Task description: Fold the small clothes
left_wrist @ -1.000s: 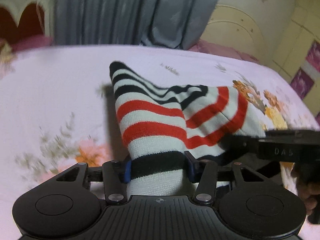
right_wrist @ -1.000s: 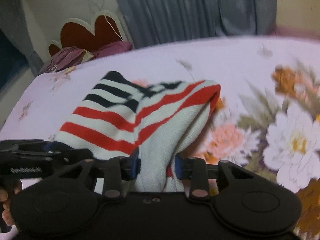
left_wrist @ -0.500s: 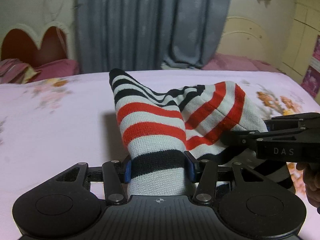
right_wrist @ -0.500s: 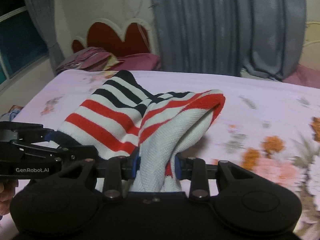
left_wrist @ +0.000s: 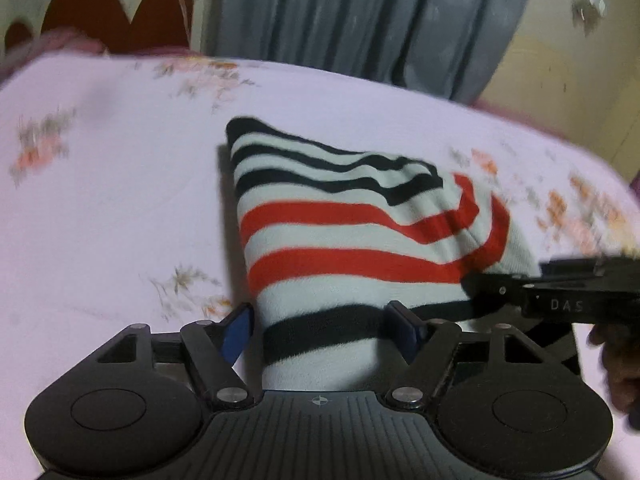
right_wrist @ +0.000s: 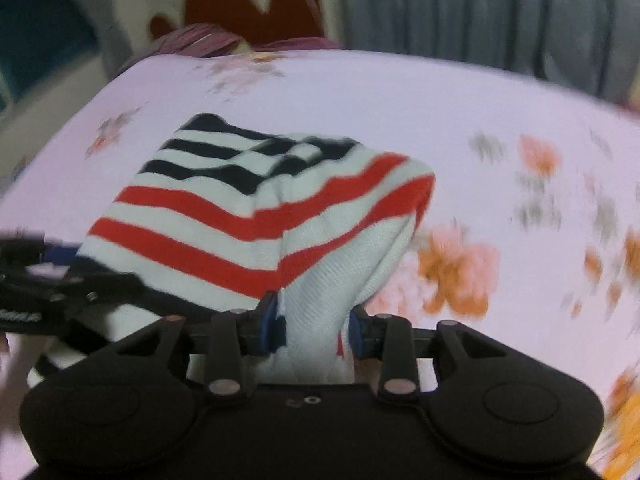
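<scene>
A small knitted garment [left_wrist: 344, 232] with white, red and black stripes lies folded over on the pink floral bedsheet [left_wrist: 100, 200]. My left gripper [left_wrist: 320, 332] has its jaws spread apart, and the garment's near edge lies loose between them. My right gripper [right_wrist: 314, 324] is shut on a bunched white part of the same garment [right_wrist: 256, 216]. The right gripper [left_wrist: 560, 300] also shows at the right edge of the left wrist view. The left gripper [right_wrist: 44, 280] shows at the left edge of the right wrist view.
A heart-shaped headboard [right_wrist: 256, 4] and purple pillows [right_wrist: 200, 40] stand at the bed's far end. Grey curtains [left_wrist: 360, 16] hang behind. A window [right_wrist: 36, 40] is at the far left. The bed's edge [left_wrist: 600, 160] curves away at the right.
My left gripper's jaws have opened and let go of the garment's edge. Both grippers have tilted down toward the bed. The garment has flattened and spread out.
</scene>
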The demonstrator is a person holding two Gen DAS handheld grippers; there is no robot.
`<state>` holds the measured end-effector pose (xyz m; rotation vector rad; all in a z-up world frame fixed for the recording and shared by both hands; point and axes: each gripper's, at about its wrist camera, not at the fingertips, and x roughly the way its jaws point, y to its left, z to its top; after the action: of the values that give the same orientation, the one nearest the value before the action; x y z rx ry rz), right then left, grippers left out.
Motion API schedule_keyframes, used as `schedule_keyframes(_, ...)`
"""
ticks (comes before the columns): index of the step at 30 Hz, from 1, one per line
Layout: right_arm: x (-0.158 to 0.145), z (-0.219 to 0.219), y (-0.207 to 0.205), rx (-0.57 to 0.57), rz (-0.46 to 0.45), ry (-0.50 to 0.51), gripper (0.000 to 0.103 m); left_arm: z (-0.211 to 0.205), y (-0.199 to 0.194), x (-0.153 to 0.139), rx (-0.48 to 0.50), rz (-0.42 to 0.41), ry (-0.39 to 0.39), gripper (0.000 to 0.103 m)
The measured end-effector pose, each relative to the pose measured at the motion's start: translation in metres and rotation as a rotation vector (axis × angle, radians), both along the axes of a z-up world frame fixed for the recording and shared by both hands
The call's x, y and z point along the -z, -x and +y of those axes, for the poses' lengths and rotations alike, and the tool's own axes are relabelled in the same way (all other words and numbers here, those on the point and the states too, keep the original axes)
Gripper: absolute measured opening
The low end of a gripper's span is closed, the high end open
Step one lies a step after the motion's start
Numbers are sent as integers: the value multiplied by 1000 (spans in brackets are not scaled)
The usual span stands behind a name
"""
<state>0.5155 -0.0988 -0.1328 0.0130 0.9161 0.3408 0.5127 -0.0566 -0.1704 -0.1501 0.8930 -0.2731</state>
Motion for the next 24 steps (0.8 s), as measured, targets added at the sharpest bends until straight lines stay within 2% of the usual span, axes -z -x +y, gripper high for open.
schedule_keyframes(2,-1,-4,0,10,0,-5,34,0,-1,0,4,-3,6,72)
schedule_keyframes(5,-3,-5,-1,10,-2,5,36,-3,-1,-8,29,-30,-50,73)
schedule_keyframes(7,-11,-8,5,25,8,-17,41,0,9,-24,24,-92,-93,73)
schedule_keyframes(9,-26,-4,16,49,-45,0,42,11,15,-41,24,-154,-88,72)
schedule_keyframes(10,-37,-6,21,55,-108,26,41,16,15,-48,29,-171,-70,56)
schedule_keyframes(11,-43,-3,23,57,-138,46,39,17,10,-51,49,-170,-44,47)
schedule_keyframes(12,-49,-1,21,51,-153,50,32,14,4,-51,72,-153,-38,38)
schedule_keyframes(15,-51,13,5,0,-151,53,16,-4,-15,-40,146,-105,-50,36)
schedule_keyframes(16,-44,20,-4,-15,-127,80,9,-12,-23,-30,170,-51,-65,36)
schedule_keyframes(18,-18,29,-20,-12,-35,176,10,-20,-23,-21,180,-41,-94,36)
schedule_keyframes(20,-7,24,-23,7,-51,155,11,-19,-23,-22,170,-33,-82,36)
schedule_keyframes(24,-13,23,-20,27,-45,155,13,-18,-15,-26,173,-52,-100,36)
